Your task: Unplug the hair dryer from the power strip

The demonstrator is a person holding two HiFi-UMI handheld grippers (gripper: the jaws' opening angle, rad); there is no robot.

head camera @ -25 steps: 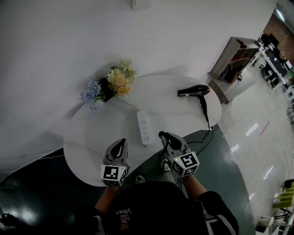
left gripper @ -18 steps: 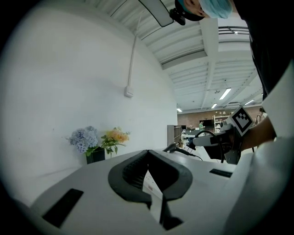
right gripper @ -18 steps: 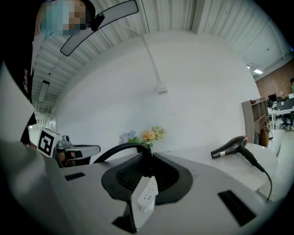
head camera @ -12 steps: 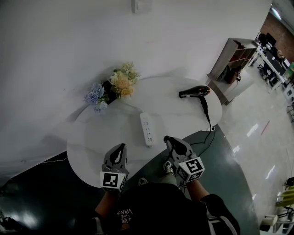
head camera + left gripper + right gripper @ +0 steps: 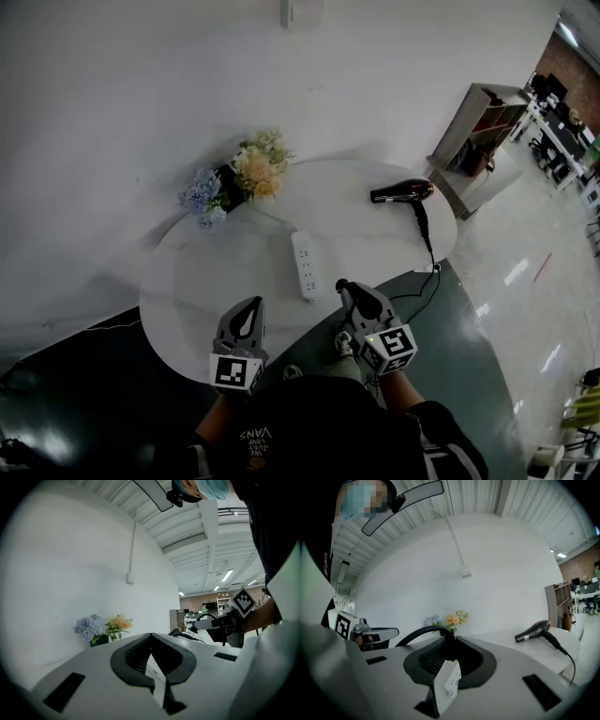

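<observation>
A white power strip point(image 5: 305, 265) lies in the middle of the round white table point(image 5: 187, 281), with no plug in its sockets. The black hair dryer point(image 5: 401, 193) lies at the table's right side. Its black cord point(image 5: 427, 242) runs off the table edge and loops back to my right gripper point(image 5: 342, 286). That gripper is shut on the cord's plug end, just right of the strip; in the right gripper view the cord point(image 5: 417, 633) arcs into the right gripper's point(image 5: 450, 644) tips. My left gripper point(image 5: 250, 305) is shut and empty, near the table's front edge.
A bunch of blue and yellow flowers point(image 5: 234, 178) stands at the table's back left against the white wall. A wooden shelf unit point(image 5: 473, 127) stands beyond the table at the right. Dark floor surrounds the table's near side.
Both grippers have drawn back a little toward the table's near edge. The right one still holds the plug end, and the strip and dryer have not moved.
</observation>
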